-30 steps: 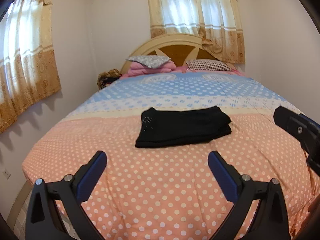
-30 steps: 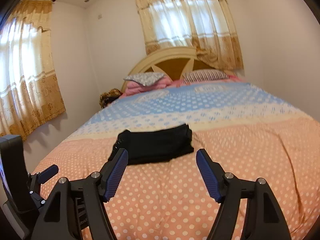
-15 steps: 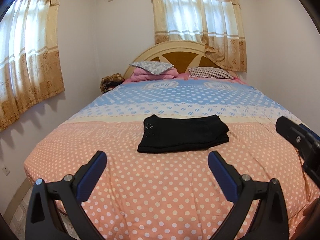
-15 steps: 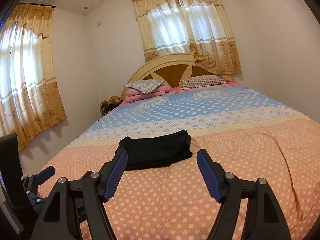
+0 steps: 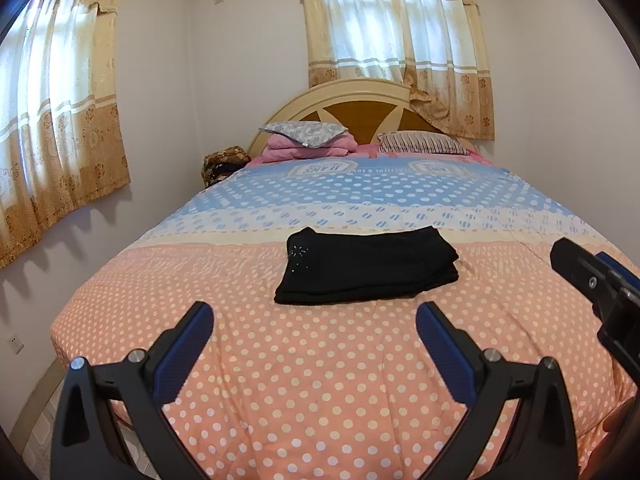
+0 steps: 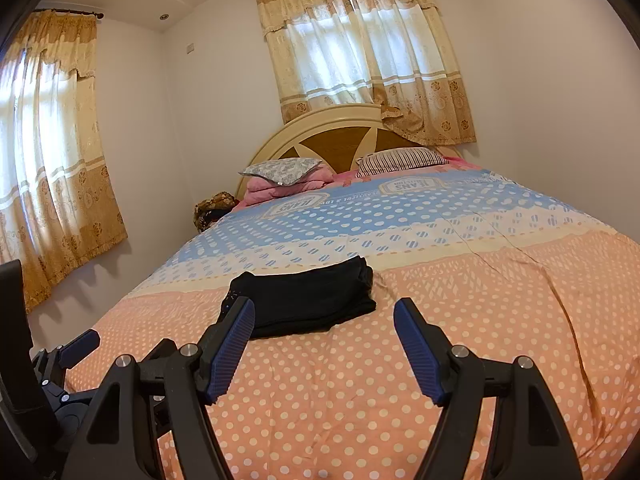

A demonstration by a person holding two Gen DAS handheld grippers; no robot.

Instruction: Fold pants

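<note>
Pants: black fabric pants are lying folded into a compact rectangular stack on the peach polka-dot part of the bedspread, about mid-bed, just near of the cream band.
Look: layers are sitting stacked, edges roughly flush; a small sparkly stud pattern is showing on the top left corner; the right end is showing several layered folds.
Left gripper: the left gripper is hovering near of the stack with jaws spread wide, gripping nothing.
Right gripper: the right gripper is hanging near and to the right, jaws likewise wide and empty, apart from the cloth.
Step in hand: folding is looking complete; a good finish is keeping both grippers clear of the stack, or only pressing lightly on top to flatten it without dragging layers askew.
Surroundings: pillows and a cream and brown wooden headboard are sitting at the far end, well apart.
</note>
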